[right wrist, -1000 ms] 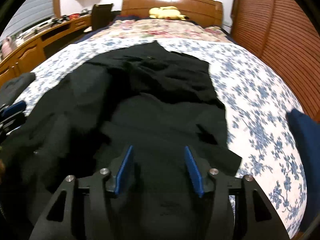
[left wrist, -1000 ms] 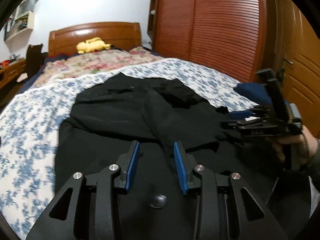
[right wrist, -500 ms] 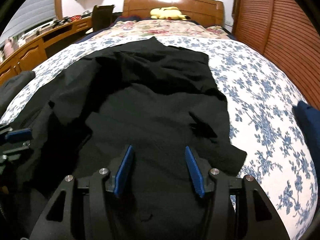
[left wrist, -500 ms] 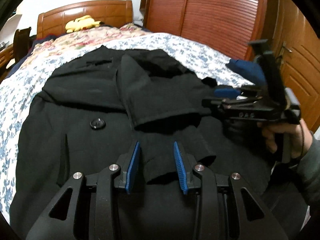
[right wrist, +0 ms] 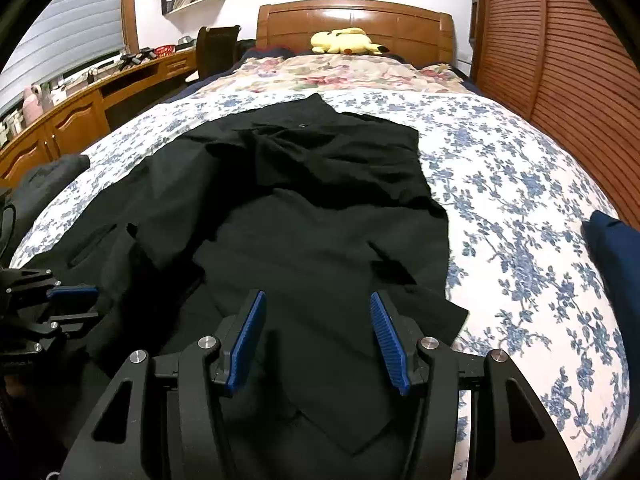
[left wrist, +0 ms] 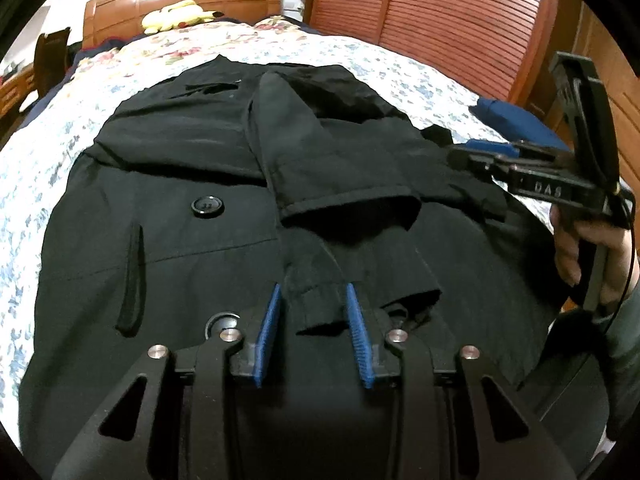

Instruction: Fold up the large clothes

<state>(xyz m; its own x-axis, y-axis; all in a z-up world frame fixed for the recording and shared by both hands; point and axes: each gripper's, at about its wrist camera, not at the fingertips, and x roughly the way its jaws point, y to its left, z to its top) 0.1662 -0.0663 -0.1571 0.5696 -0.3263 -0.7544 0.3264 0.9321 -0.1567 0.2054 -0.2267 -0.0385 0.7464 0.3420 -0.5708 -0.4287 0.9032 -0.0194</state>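
Where the left wrist view looks down, a black coat [left wrist: 192, 248] is seen spread over a bed [left wrist: 36, 168] with a blue-flowered cover. Both sleeves are laid across the coat's front, and the nearer sleeve cuff [left wrist: 320, 304] is found between the blue pads of the left tongs [left wrist: 314, 330]. These tongs are partly open and closing, and the pads are not seen pressing on the cloth. A large button [left wrist: 207, 205] and a slanted pocket slit [left wrist: 132, 280] are seen left of the sleeves. At the right edge the right tongs [left wrist: 480, 152] are held by a hand [left wrist: 592, 248] above the coat's right side. A dark blue cloth [left wrist: 516, 120] is seen behind them on the bed.

In the right wrist view, the same coat [right wrist: 320, 240] is shown lengthwise toward a wooden headboard [right wrist: 360, 20], against which a yellow plush toy [right wrist: 344, 42] is laid. The right tongs [right wrist: 318, 340] are about half open over the coat's right edge, and nothing is gripped between the pads. The left tongs [right wrist: 72, 304] are seen low at the left edge, on the coat. A wooden desk [right wrist: 80, 108] is set along the left wall.
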